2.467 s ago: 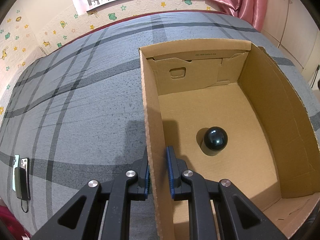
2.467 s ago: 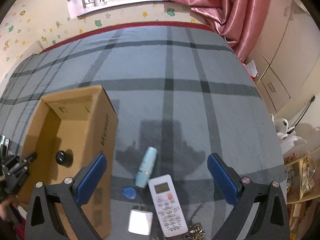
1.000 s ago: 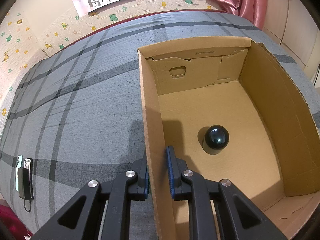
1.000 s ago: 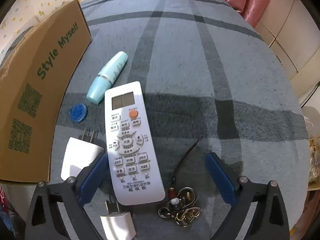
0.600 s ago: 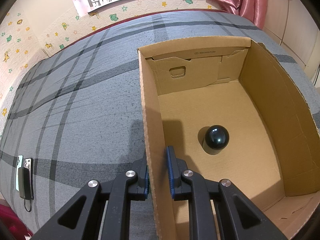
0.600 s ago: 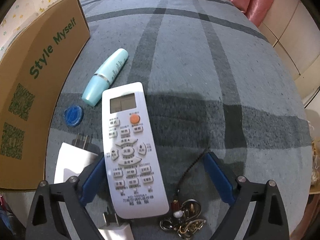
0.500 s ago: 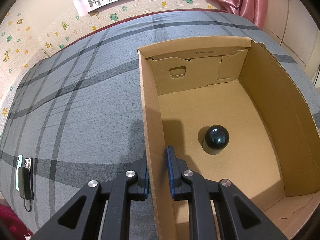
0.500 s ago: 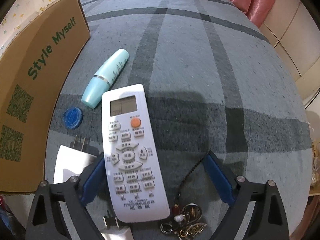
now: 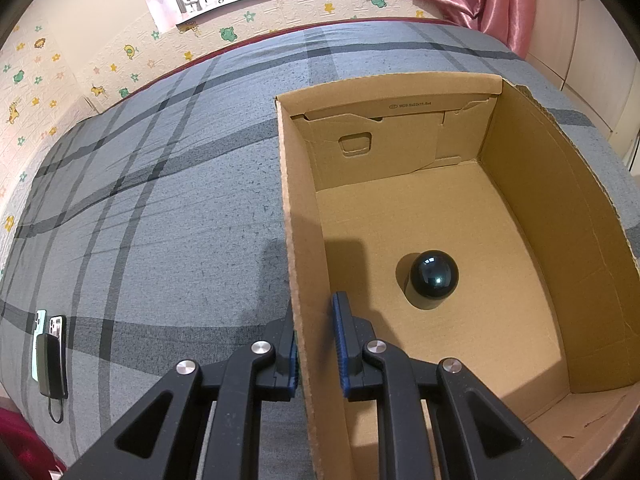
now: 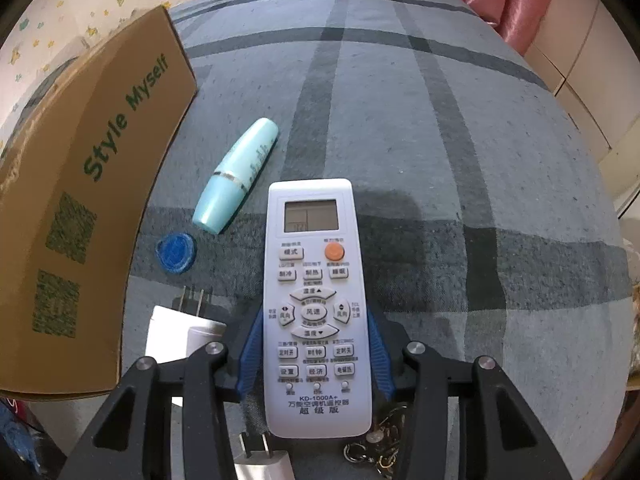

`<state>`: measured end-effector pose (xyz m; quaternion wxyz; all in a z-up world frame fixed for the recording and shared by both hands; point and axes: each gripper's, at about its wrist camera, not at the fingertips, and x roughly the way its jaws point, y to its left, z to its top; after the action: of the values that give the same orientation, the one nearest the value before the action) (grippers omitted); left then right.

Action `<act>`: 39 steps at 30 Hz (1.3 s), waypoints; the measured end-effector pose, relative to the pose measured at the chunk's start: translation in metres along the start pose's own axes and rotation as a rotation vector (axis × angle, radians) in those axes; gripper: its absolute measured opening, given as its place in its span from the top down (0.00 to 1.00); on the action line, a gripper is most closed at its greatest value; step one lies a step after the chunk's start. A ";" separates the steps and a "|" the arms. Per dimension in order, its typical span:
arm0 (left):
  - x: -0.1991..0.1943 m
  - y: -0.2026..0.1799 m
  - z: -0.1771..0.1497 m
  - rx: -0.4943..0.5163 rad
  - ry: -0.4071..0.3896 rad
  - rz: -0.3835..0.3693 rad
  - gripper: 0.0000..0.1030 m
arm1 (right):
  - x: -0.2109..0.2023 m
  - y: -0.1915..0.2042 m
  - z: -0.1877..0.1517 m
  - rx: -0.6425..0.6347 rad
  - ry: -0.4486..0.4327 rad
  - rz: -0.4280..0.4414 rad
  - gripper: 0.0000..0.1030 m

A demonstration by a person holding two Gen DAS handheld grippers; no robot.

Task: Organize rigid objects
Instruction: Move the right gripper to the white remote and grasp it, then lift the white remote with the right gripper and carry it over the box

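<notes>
Right tool (image 10: pixel 314 354) closing around white remote (image 10: pixel 314 308); teal tube (image 10: pixel 236 176) beside cardboard box (image 10: pixel 80 184)

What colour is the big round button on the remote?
Orange, on the white remote; the right wrist view shows it best.

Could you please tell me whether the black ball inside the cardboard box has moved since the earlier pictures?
No. The black ball sits at the same spot on the cardboard box floor, equally far from the left wall.

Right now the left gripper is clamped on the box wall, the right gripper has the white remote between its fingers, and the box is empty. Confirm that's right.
Not quite: the box is not empty. The left wrist view shows a dark ball on its floor. The rest stands: the left gripper is clamped on the box wall, and the right gripper, its jaws closing, has the white remote between its fingers.
</notes>
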<state>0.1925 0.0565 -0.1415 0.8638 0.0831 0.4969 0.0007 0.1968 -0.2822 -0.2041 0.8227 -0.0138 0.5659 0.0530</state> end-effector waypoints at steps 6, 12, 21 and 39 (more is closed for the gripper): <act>0.000 0.000 0.000 -0.001 0.000 -0.001 0.85 | -0.009 0.006 0.001 0.010 -0.012 -0.013 0.52; 0.000 0.000 0.000 -0.002 0.000 -0.002 0.85 | -0.022 0.010 -0.003 0.014 -0.029 -0.026 0.52; -0.001 0.000 0.000 -0.002 0.000 -0.001 0.85 | -0.051 0.013 -0.002 0.011 -0.071 -0.028 0.52; -0.001 -0.001 -0.001 -0.007 0.000 -0.006 0.85 | -0.106 0.043 0.023 -0.038 -0.157 -0.022 0.52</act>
<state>0.1912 0.0559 -0.1414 0.8640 0.0784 0.4973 -0.0003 0.1763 -0.2450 -0.0950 0.8647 -0.0313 0.4982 0.0557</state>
